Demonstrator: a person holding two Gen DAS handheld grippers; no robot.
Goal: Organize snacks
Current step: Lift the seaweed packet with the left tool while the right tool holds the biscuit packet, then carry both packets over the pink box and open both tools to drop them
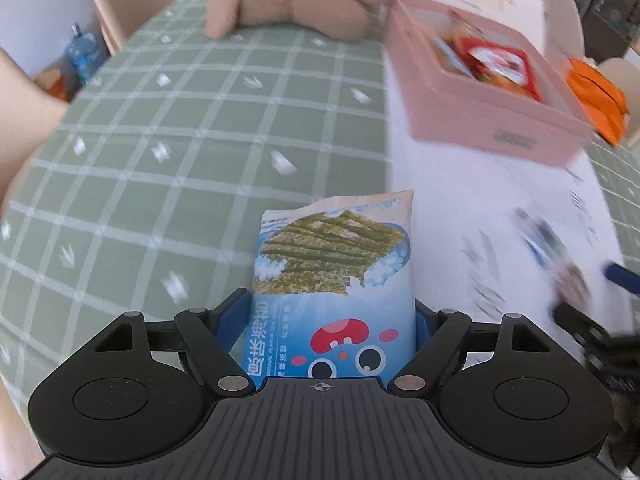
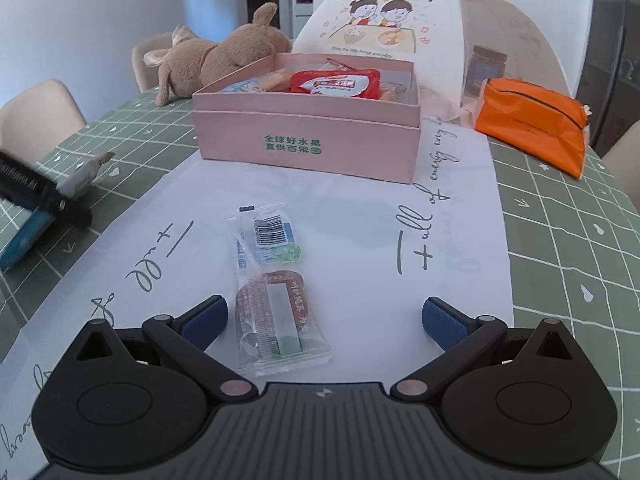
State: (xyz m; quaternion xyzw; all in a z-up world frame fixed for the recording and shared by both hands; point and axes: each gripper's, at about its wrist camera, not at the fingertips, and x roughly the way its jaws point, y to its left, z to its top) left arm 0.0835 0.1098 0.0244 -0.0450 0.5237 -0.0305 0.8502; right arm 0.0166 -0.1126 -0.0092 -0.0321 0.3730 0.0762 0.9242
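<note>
A blue seaweed snack packet stands between the blue pads of my left gripper, which is shut on its two sides. The packet stays sharp while the table behind it blurs. The right wrist view catches that gripper at the far left, with the packet's end sticking out. My right gripper hangs open over the white mat. A clear-wrapped snack bar lies flat between its fingers, nearer the left one, untouched. Behind stands an open pink box with a red packet and other snacks inside.
A brown plush toy lies behind the box on the green checked tablecloth. An orange pouch sits at the right, near an illustrated white card. Beige chairs stand along the left side, with a water bottle on the floor.
</note>
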